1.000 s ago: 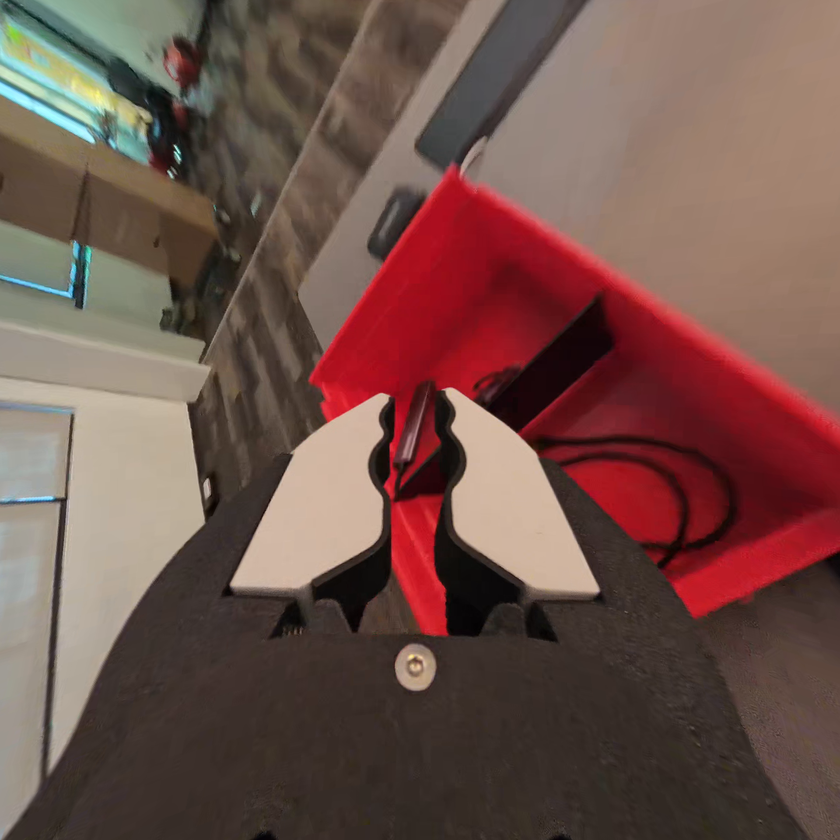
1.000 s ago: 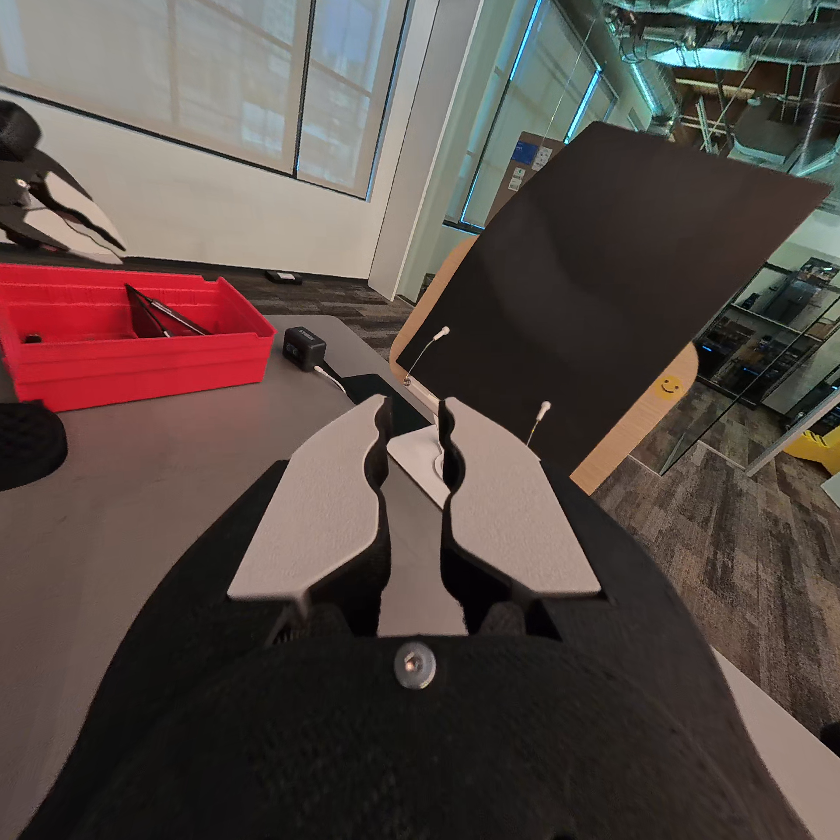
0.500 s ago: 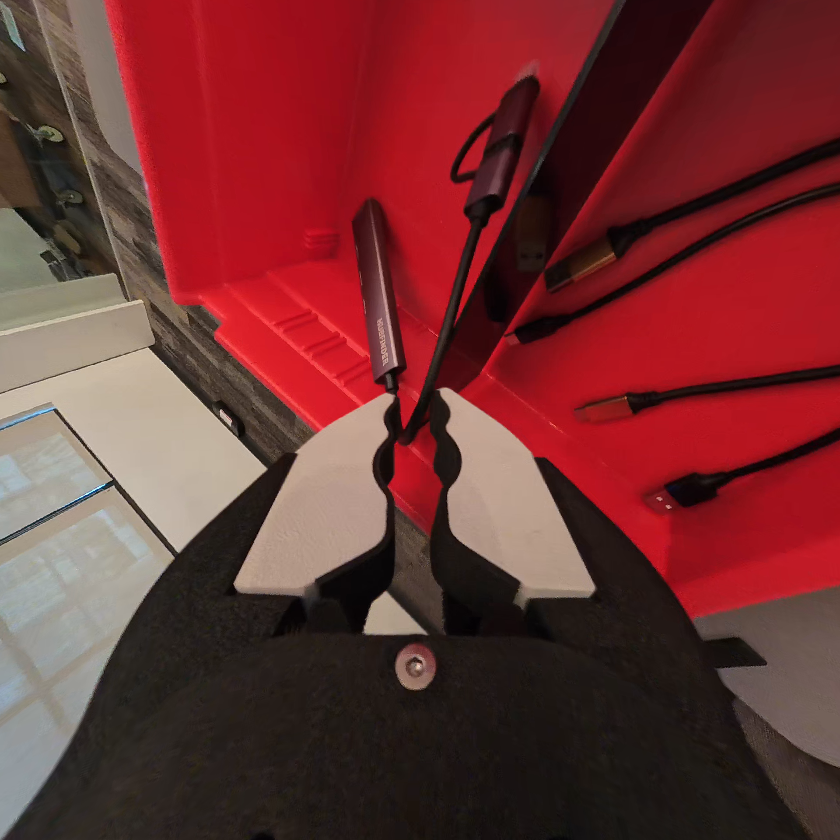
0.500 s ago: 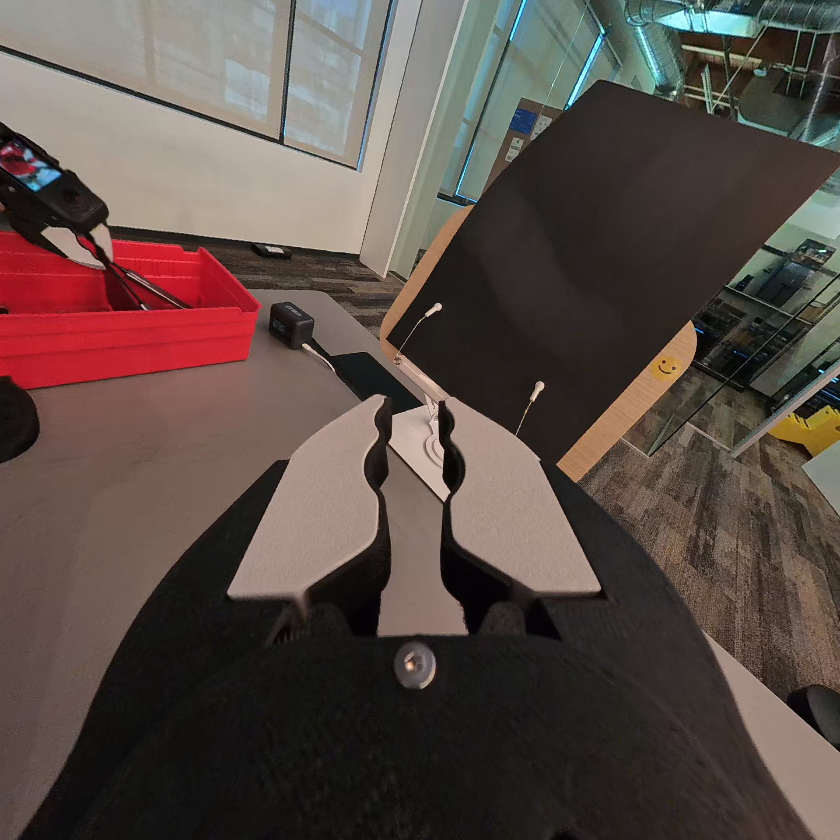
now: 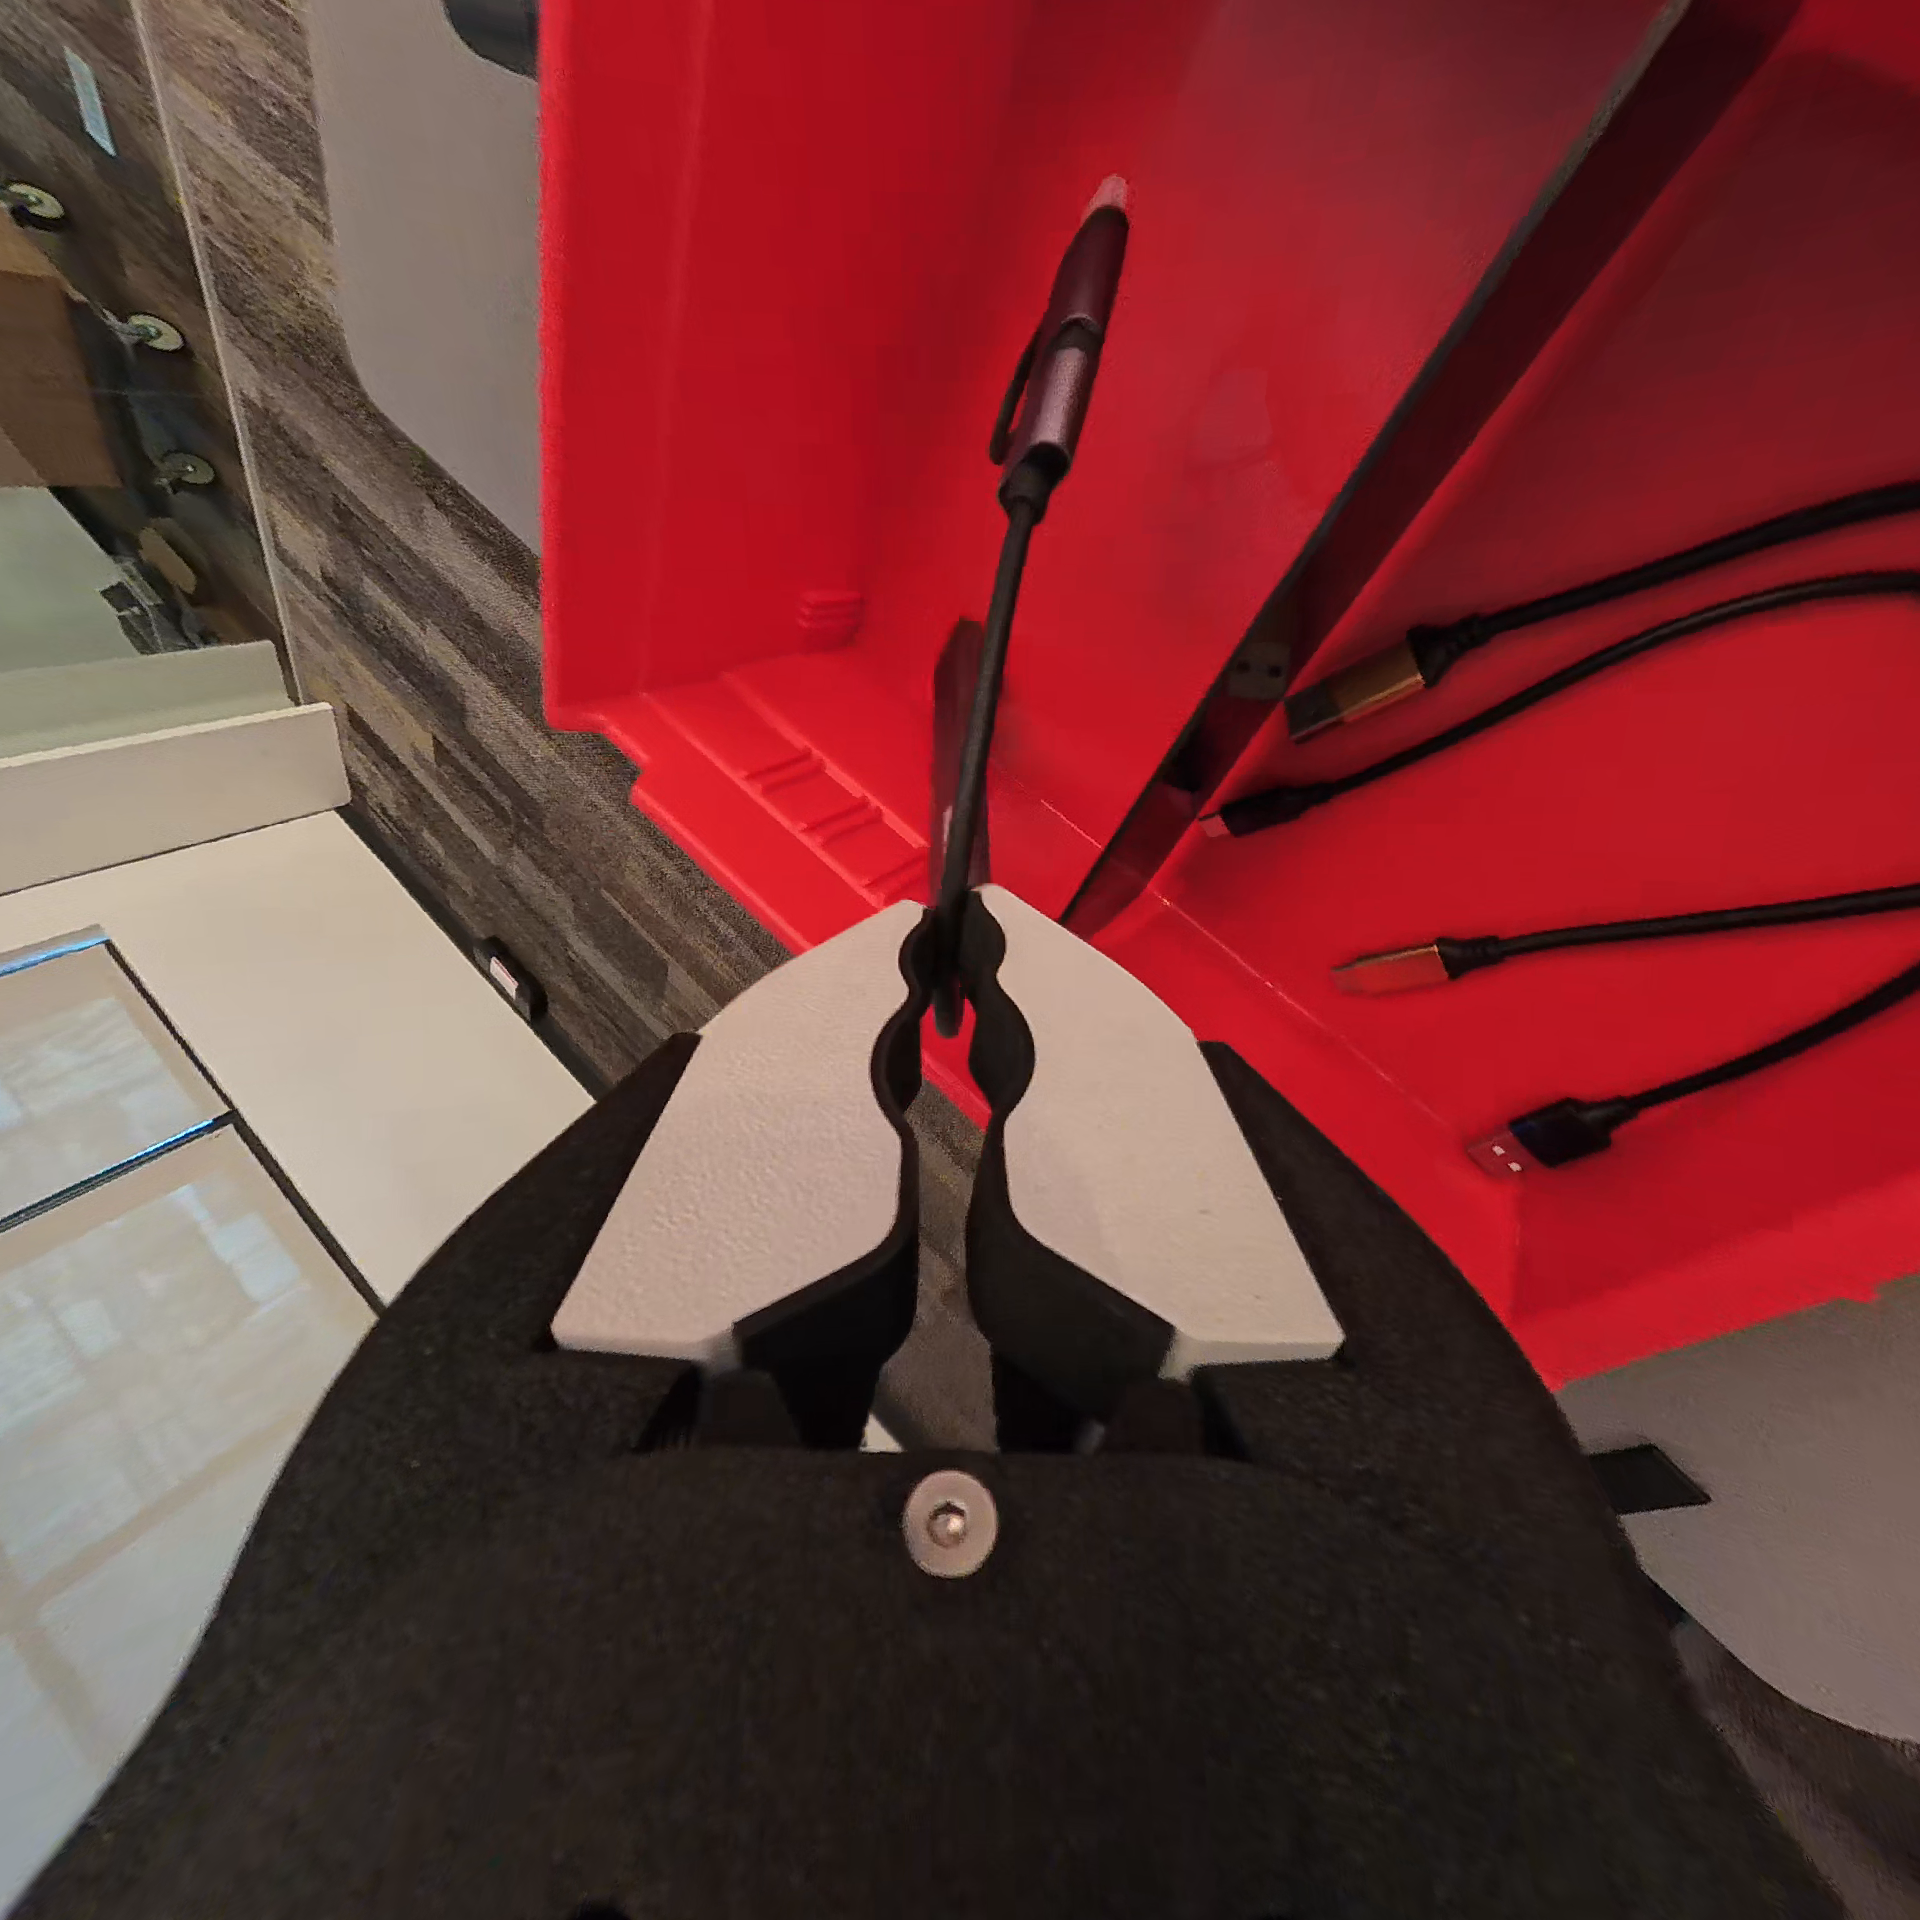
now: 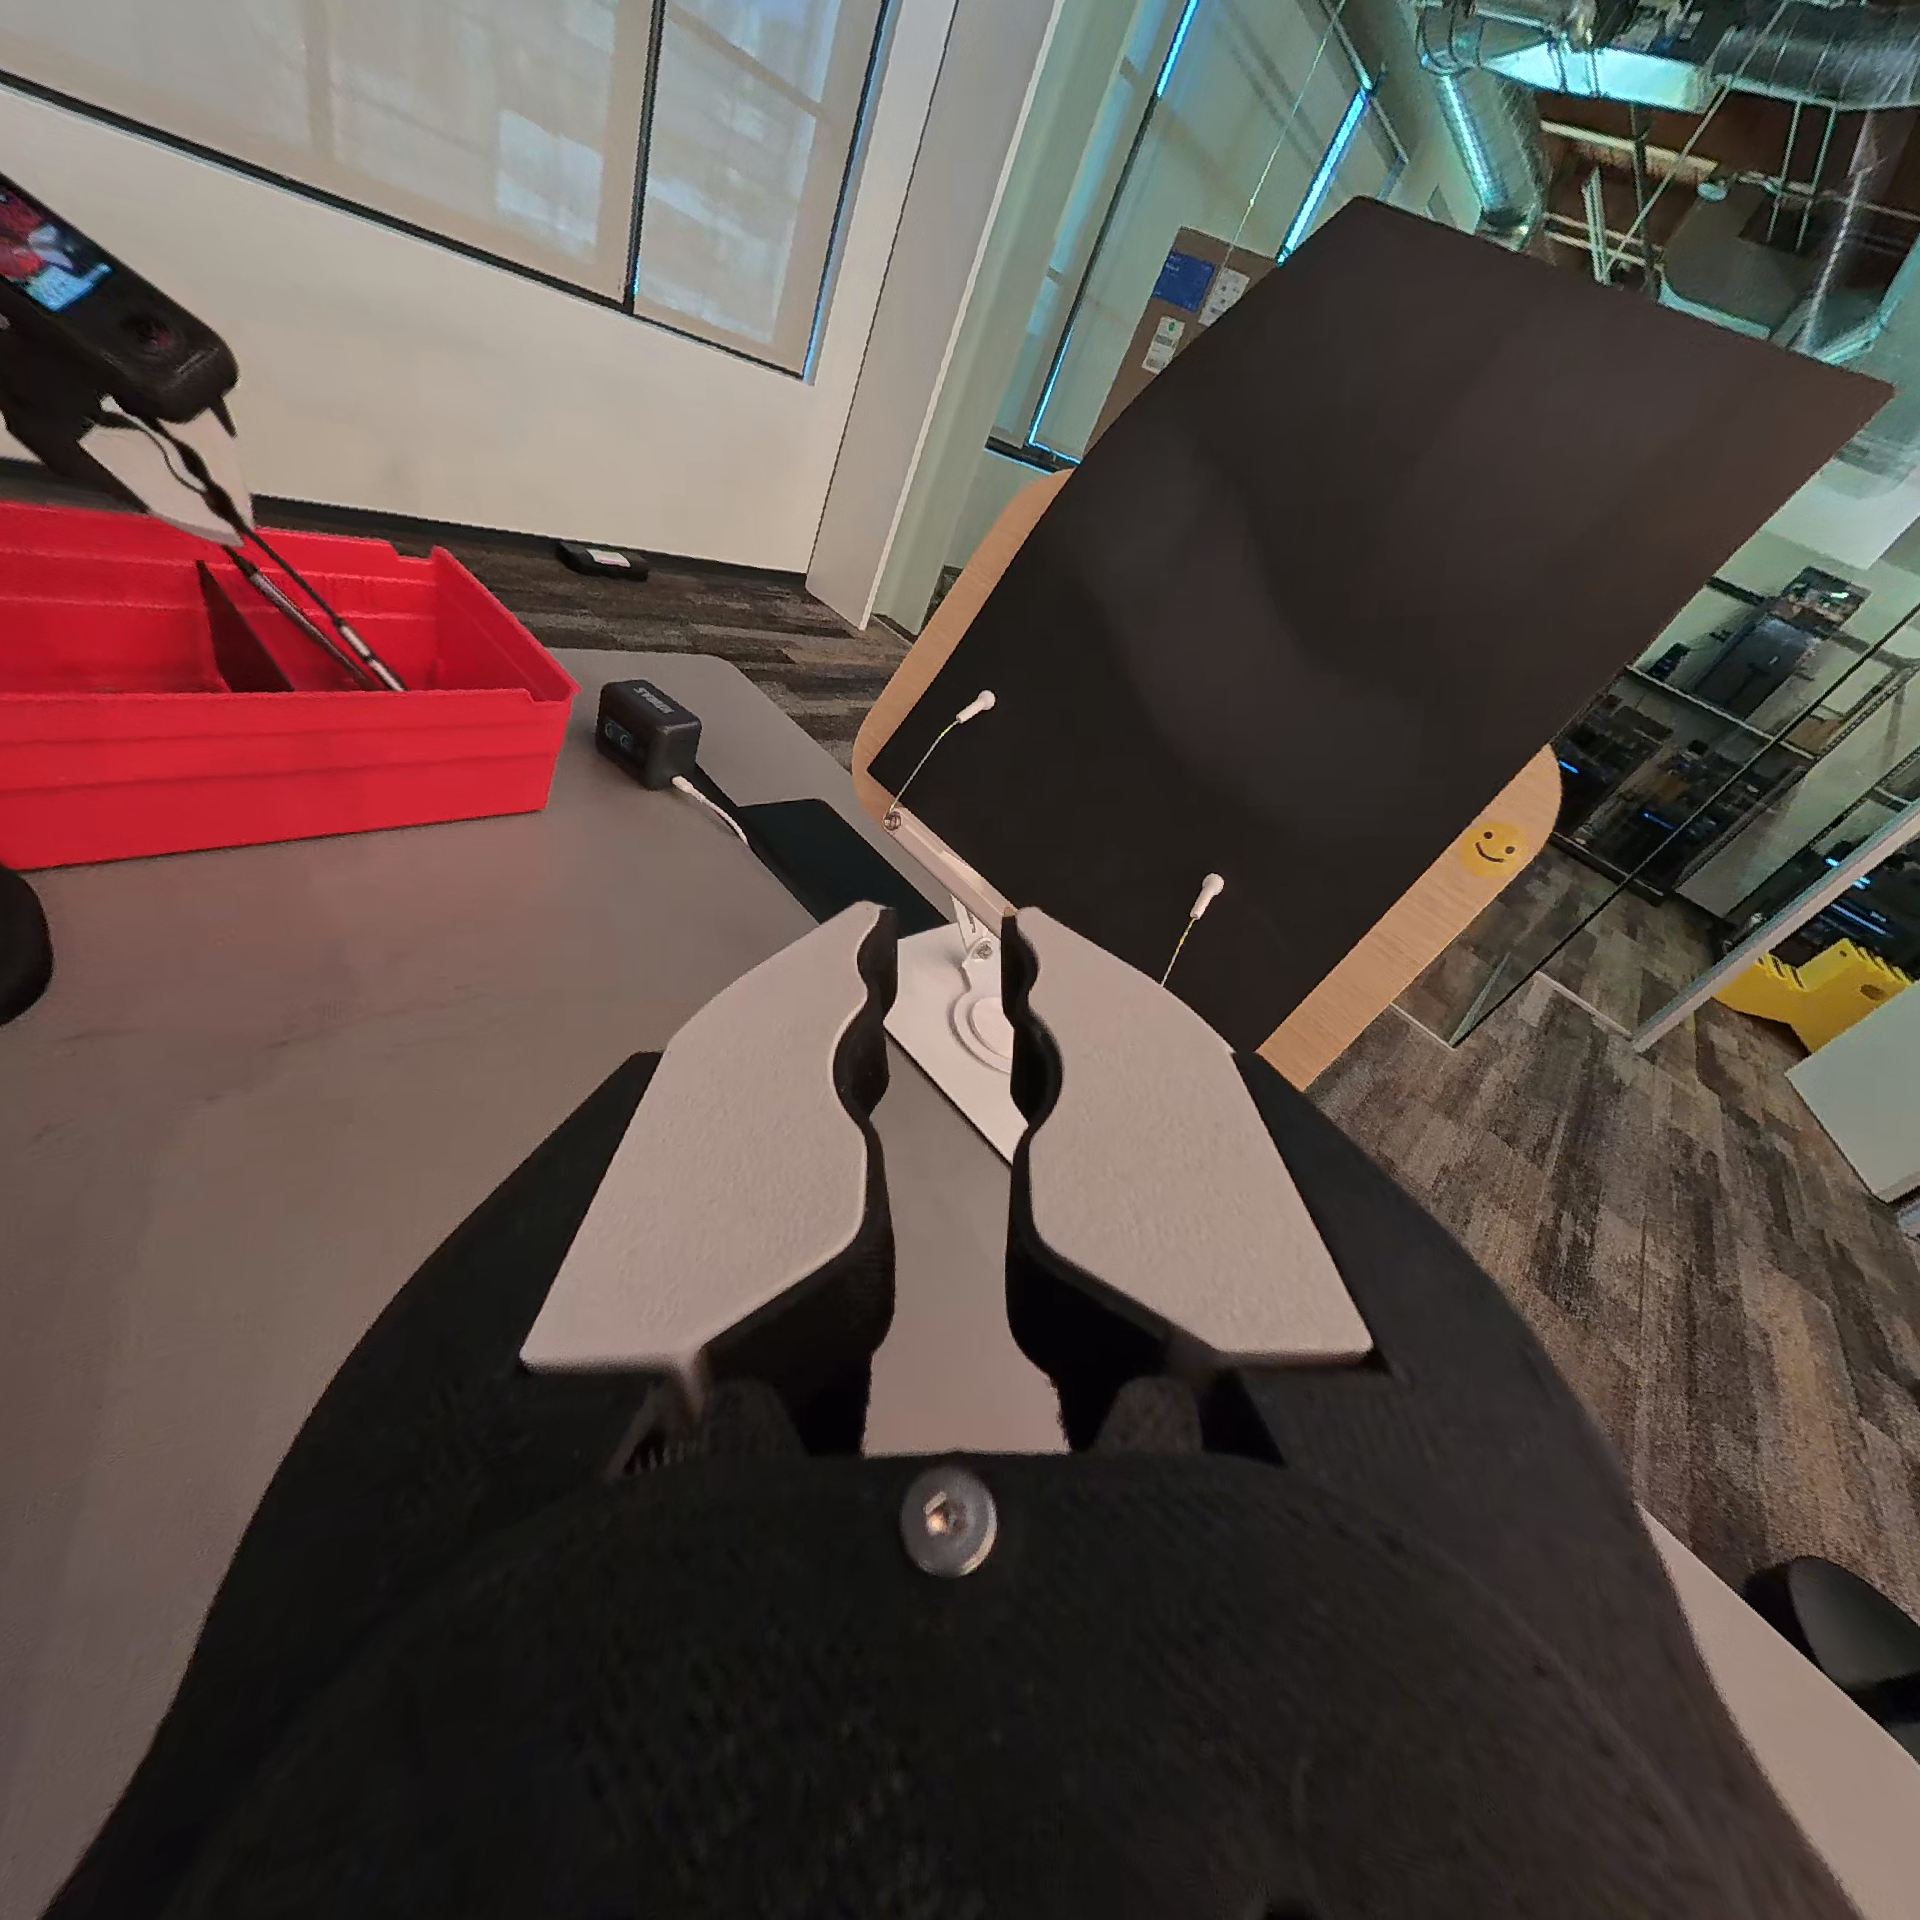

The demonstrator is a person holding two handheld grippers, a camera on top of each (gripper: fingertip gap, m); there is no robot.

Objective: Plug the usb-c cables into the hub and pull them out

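A: What does the left wrist view show?

B: The left gripper (image 5: 948, 940) has its jaws pressed together on a thin black cord (image 5: 987, 717). The cord runs up from the fingertips to a purple plug (image 5: 1065, 353) that points away from the camera. All of this hangs over the left compartment of a red tray (image 5: 727, 312).

A: And the hub?

B: A dark, blurred slab (image 5: 954, 717) stands just behind the cord, near the tray's edge. That may be the hub; the blur leaves it unsure. A black divider (image 5: 1455, 384) splits the tray. In the right compartment lie four cable ends (image 5: 1361, 691), two with gold plugs, two dark.

A: Now the right wrist view?

B: The right gripper (image 6: 948, 935) hovers over a grey table (image 6: 364, 1039) with its jaws apart and nothing between them. Beyond its tips stands a black panel (image 6: 1351, 623) on a white base (image 6: 961, 1023). The red tray (image 6: 270, 769) sits far left on the table, and the left gripper (image 6: 213, 488) is above it with the cord (image 6: 312, 618) slanting down into the tray. A small black box (image 6: 646, 732) rests on the table just right of the tray.
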